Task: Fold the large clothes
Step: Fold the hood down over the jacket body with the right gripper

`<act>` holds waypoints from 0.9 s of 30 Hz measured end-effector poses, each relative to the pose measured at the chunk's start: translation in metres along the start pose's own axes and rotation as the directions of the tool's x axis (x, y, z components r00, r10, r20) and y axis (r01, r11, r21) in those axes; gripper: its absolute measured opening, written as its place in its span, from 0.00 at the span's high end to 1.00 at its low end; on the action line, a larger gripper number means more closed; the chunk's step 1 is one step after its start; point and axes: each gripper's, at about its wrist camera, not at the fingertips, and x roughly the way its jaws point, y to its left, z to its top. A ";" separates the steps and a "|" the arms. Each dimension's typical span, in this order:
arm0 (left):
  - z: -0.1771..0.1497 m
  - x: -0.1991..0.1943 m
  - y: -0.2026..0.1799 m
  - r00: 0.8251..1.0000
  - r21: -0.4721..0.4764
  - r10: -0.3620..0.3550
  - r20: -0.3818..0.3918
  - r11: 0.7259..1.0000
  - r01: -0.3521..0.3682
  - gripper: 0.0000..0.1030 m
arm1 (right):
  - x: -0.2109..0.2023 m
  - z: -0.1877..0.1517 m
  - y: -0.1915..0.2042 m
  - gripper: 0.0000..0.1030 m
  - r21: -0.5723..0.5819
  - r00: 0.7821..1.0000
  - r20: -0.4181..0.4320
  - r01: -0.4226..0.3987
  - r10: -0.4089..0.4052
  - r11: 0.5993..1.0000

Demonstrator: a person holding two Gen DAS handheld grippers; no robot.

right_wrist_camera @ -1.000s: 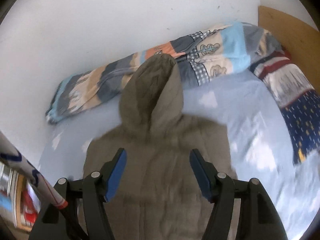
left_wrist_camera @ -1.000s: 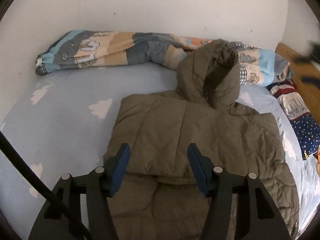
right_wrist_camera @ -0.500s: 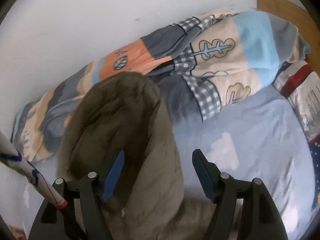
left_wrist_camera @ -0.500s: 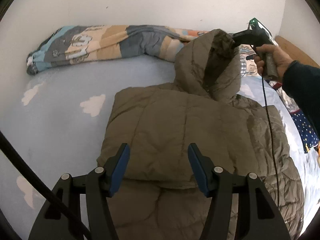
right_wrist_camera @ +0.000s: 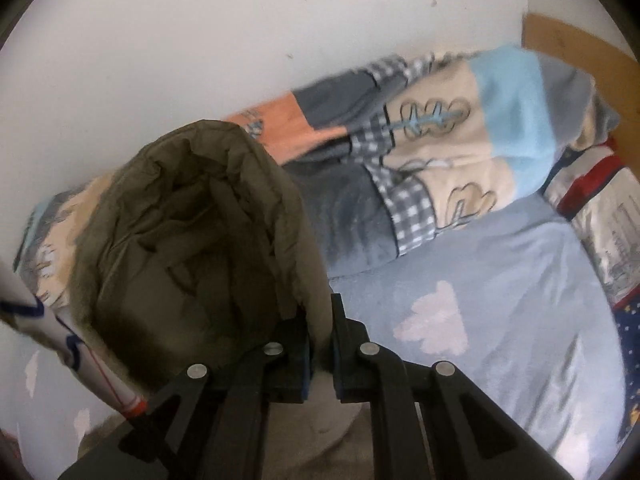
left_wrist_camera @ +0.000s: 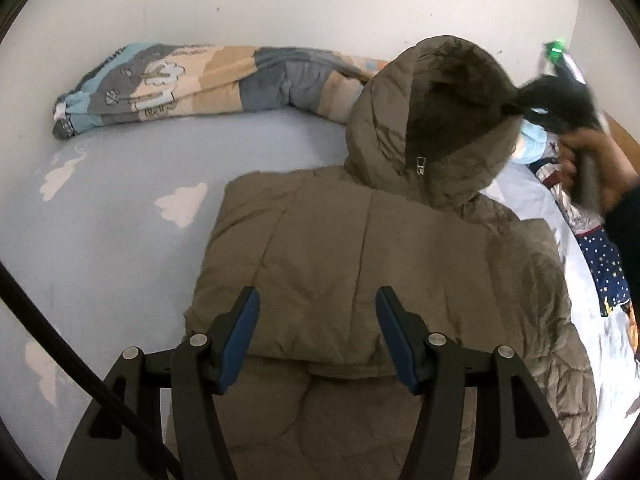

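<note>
The right claw (right_wrist_camera: 320, 344) is clamped on the rim of the hood (right_wrist_camera: 192, 248), its blue pads pinching a fold of olive fabric; the pads themselves are mostly buried in it. In the left wrist view that claw (left_wrist_camera: 516, 110) is a dark blur at the hood's right edge, and the hand (left_wrist_camera: 592, 168) gripping its handle is smeared too. The left claw (left_wrist_camera: 318, 332) stands half open above the jacket (left_wrist_camera: 360, 248), nothing between its fingers; whether its tips touch the fabric cannot be told.

The jacket lies on the bed (left_wrist_camera: 120, 220), its quilted, puffy body spread flat with one sleeve folded across the chest. Its lower hem is cut off behind the left claw's frame. The hood stands up from the collar, hollow and dark inside, with a zipper pull at its base.

Beyond the hood, a rolled patchwork quilt (left_wrist_camera: 208, 80) runs along a plain white wall (left_wrist_camera: 280, 0). The sheet under the jacket is pale blue with white cloud shapes. Right of the jacket, a starry navy cloth (left_wrist_camera: 608, 272) is partly hidden by a dark sleeve. A wooden headboard (right_wrist_camera: 580, 52) shows past the quilt's right end. Left of the hood in the right wrist view, a white tube with blue markings (right_wrist_camera: 60, 340) is cut off by the frame edge.
</note>
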 end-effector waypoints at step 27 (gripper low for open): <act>0.004 0.008 -0.039 0.993 0.006 -0.111 0.039 0.994 0.110 0.40 | -0.112 -0.272 -0.023 0.91 -0.192 0.997 -0.072 0.025 -0.039 0.981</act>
